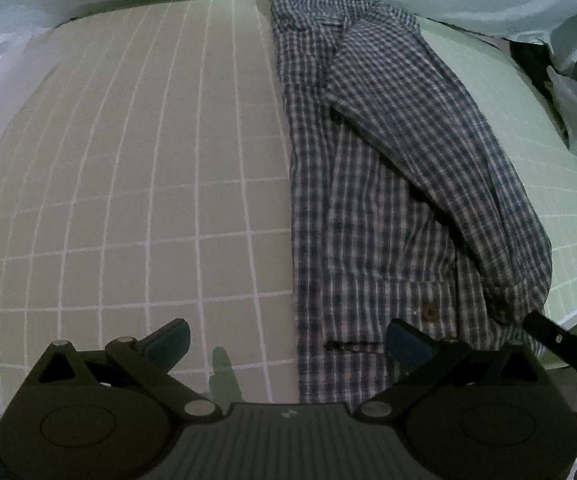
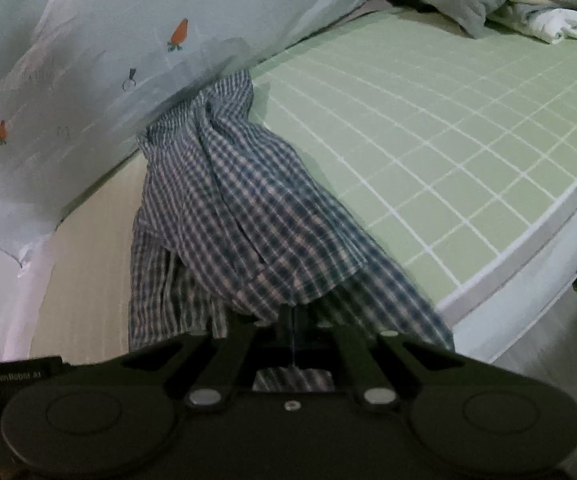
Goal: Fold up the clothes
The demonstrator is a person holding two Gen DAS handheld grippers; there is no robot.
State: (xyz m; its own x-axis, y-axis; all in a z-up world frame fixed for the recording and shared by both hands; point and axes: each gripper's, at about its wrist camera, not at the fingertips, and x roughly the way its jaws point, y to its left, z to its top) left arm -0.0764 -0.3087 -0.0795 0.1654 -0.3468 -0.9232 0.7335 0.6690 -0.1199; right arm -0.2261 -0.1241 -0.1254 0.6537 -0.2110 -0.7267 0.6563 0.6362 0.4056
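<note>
We're pinching the checked shirt (image 2: 248, 216) in our right gripper (image 2: 293, 312) while our left gripper (image 1: 288, 338) is hanging spread over the grid mat (image 1: 128, 200).

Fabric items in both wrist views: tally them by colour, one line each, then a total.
Blue-and-white checked: 1, the shirt
Pale blue with carrot print: 1, the bedcover
Grey: 1, the crumpled cloth in the far pile
White: 1, the folded cloth in that pile
Total: 4. The pile may hide more.
</note>
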